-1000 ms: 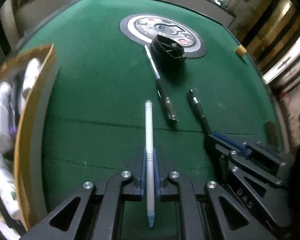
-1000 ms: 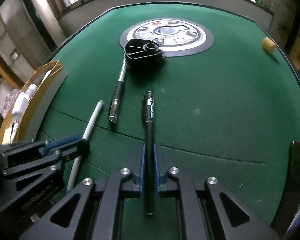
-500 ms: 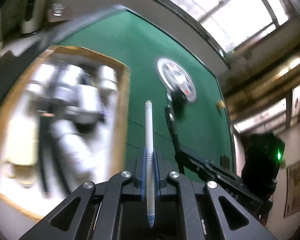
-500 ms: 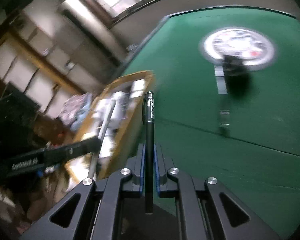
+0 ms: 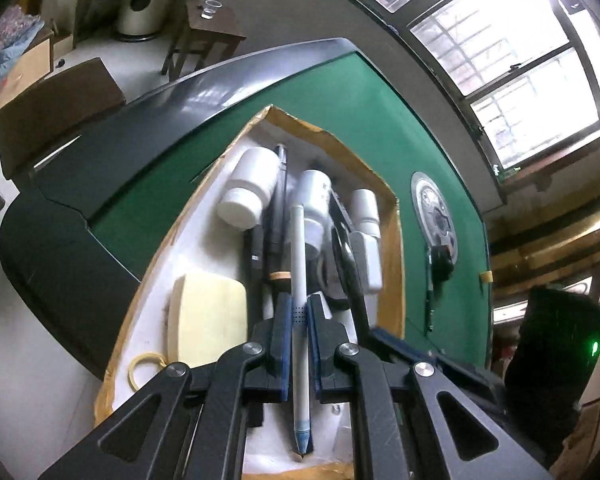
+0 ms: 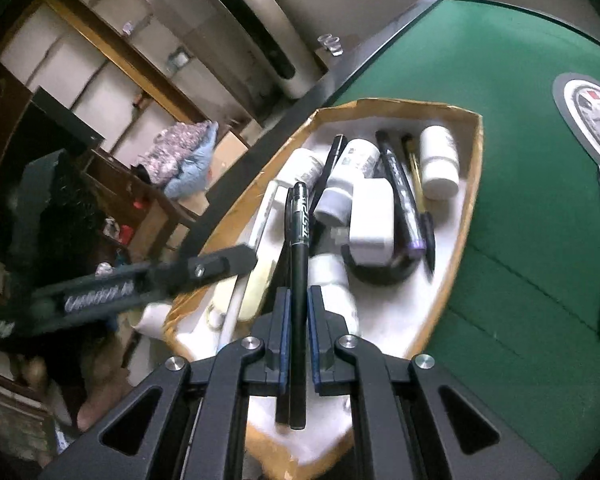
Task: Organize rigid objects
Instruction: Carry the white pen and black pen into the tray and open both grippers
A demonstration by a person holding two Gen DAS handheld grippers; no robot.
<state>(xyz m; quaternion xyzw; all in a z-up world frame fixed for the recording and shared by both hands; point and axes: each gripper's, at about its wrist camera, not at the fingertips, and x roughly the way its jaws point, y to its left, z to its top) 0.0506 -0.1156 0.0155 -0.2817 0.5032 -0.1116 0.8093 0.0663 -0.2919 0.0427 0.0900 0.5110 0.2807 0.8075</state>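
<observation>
My left gripper (image 5: 299,306) is shut on a white pen (image 5: 298,248), which hangs over the open cardboard box (image 5: 397,248). My right gripper (image 6: 299,298) is shut on a black pen (image 6: 300,236) above the same box (image 6: 470,200). Each gripper shows in the other's view: the right one (image 5: 384,334) at the lower right of the left wrist view, the left one (image 6: 244,258) with its white pen (image 6: 265,212) at the left of the right wrist view. White bottles (image 6: 439,162), a white adapter (image 6: 371,224), pens and a pale yellow block (image 5: 208,312) lie inside.
The box sits at the edge of the green table (image 5: 364,120). Farther out on the felt are a round printed disc (image 5: 432,204), a black holder (image 5: 442,258), one more pen (image 5: 430,300) and a small yellow block (image 5: 487,277). A wooden stool (image 5: 204,32) stands on the floor beyond.
Both grippers swung left from above the open felt to above the box, each still carrying its pen. The pen beside the black holder stayed on the table.
</observation>
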